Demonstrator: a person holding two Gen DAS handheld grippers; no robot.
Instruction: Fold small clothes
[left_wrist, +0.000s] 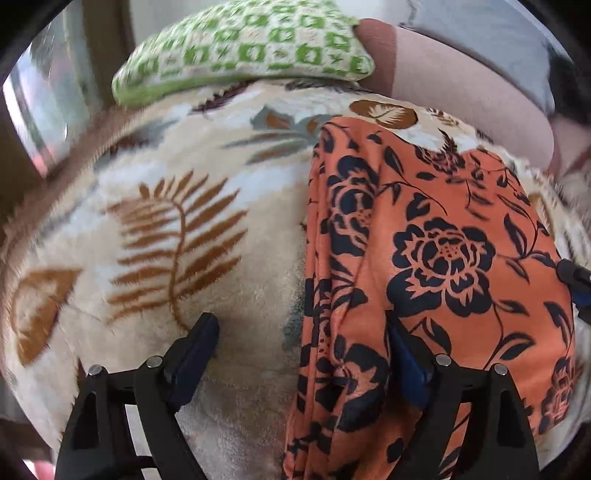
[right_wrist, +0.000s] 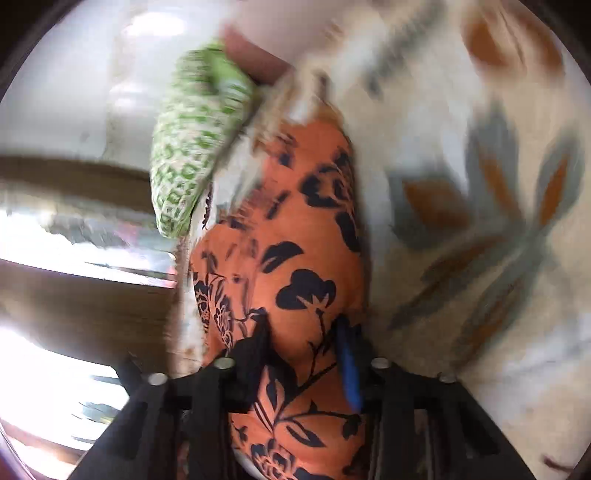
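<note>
An orange garment with black flowers (left_wrist: 436, 258) lies folded lengthwise on a cream leaf-print blanket (left_wrist: 166, 229). My left gripper (left_wrist: 303, 332) is open, low over the blanket; its right finger rests at the garment's folded left edge and its left finger is over bare blanket. In the blurred right wrist view, my right gripper (right_wrist: 304, 332) has its two fingers on either side of a raised ridge of the same garment (right_wrist: 295, 229), partly closed around it. The right gripper's tip also shows at the right edge of the left wrist view (left_wrist: 574, 280).
A green-and-white patterned pillow (left_wrist: 243, 48) lies at the far end of the blanket, also in the right wrist view (right_wrist: 192, 147). A window and wooden frame (left_wrist: 40, 110) are at the left. A pink-grey bed surface (left_wrist: 461, 77) lies beyond the blanket.
</note>
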